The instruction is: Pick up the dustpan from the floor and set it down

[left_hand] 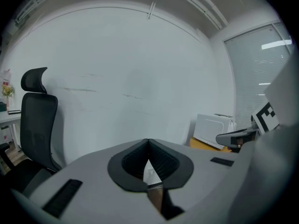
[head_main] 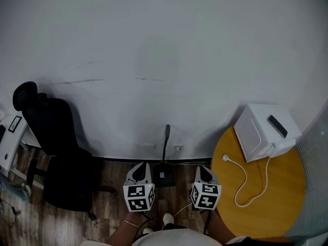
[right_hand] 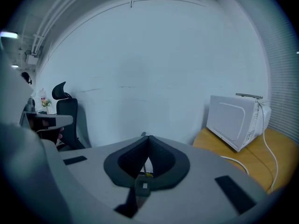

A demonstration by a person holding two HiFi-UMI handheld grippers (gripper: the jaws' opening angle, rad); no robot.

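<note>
I hold my left gripper (left_hand: 148,142) and right gripper (right_hand: 148,139) with jaws clenched on nothing. The dark long-handled dustpan (head_main: 163,175) stands on the wooden floor (head_main: 108,213) between them.

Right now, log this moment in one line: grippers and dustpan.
left gripper: shut, empty | right gripper: shut, empty | dustpan: on floor by wall, not yet gripped

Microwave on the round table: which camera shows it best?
Right gripper view: the microwave is large, its front and side clear. Head view shows mostly its top; left gripper view shows it small, far off.
</note>
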